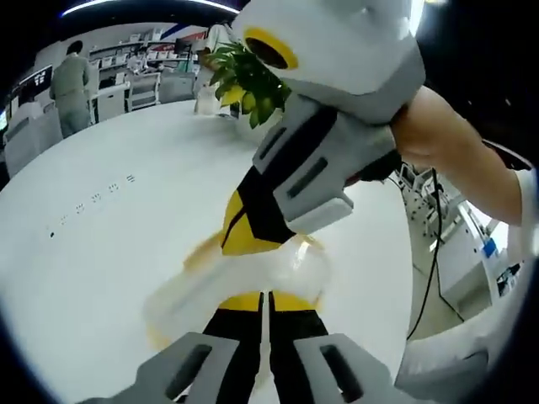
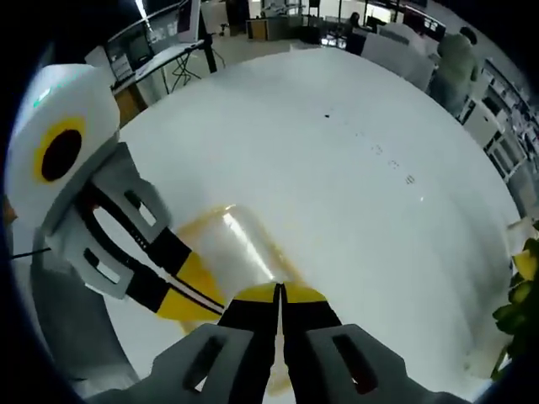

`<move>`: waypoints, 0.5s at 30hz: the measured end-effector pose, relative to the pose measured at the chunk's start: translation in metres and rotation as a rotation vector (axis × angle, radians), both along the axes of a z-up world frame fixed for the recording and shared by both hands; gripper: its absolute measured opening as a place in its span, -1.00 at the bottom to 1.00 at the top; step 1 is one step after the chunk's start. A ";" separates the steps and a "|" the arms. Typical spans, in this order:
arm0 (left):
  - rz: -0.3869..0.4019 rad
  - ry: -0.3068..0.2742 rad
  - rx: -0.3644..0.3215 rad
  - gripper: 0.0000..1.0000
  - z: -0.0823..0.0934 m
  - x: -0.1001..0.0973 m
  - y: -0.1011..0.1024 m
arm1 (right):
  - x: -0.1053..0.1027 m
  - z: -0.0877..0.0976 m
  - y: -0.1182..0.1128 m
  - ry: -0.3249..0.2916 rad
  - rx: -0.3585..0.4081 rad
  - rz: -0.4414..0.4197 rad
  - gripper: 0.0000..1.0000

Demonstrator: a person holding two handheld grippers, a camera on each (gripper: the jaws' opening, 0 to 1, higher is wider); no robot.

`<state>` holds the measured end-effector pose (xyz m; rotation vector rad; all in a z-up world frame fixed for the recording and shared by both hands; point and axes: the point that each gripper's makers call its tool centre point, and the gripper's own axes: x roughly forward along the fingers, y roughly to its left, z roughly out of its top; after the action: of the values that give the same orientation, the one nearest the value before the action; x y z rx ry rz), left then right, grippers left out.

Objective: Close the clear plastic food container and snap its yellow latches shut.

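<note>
The clear plastic container (image 1: 253,282) (image 2: 232,244) lies on the white table, with yellow latch edges showing along its rim. My left gripper (image 1: 268,300) is shut, and its yellow tips rest against the near side of the container. It enters the right gripper view from the left as the left gripper (image 2: 192,295), also touching the container. My right gripper (image 2: 280,293) is shut with its tips pressed on the container's near edge. Coming down from the upper right in the left gripper view, the right gripper (image 1: 242,231) has its jaws together on the far side. I cannot tell whether the lid is fully seated.
The round white table (image 1: 101,252) (image 2: 354,194) bears small dark marks (image 1: 94,199) (image 2: 392,162). A potted plant (image 1: 248,80) (image 2: 518,295) stands near its edge. A person (image 1: 72,80) (image 2: 455,55) stands by shelves beyond. A bare forearm (image 1: 459,156) holds the right gripper.
</note>
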<state>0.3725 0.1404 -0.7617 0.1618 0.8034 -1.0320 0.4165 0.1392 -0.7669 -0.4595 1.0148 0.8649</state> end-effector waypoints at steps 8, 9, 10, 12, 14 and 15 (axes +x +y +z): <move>-0.041 0.027 -0.004 -1.00 -0.005 -0.021 -0.003 | 0.015 0.000 0.002 -0.031 0.003 -0.029 -1.00; -0.056 0.009 0.001 -1.00 -0.004 -0.023 -0.004 | 0.019 -0.001 0.001 -0.044 -0.008 -0.038 -1.00; -0.063 0.001 0.010 -1.00 -0.004 -0.025 -0.003 | 0.022 -0.001 -0.002 -0.058 -0.017 -0.043 -1.00; -0.070 0.010 0.007 -1.00 -0.003 -0.031 -0.003 | 0.027 -0.002 -0.003 -0.064 -0.017 -0.051 -1.00; -0.076 0.021 -0.011 -1.00 -0.001 -0.037 -0.004 | 0.029 -0.003 -0.003 -0.058 -0.010 -0.063 -1.00; -0.079 0.023 -0.015 -1.00 0.000 -0.039 -0.005 | 0.031 -0.004 -0.004 -0.054 -0.008 -0.068 -1.00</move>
<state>0.3333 0.1356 -0.7616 0.1694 0.8153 -1.1157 0.4473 0.1351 -0.7706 -0.4505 0.9786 0.7842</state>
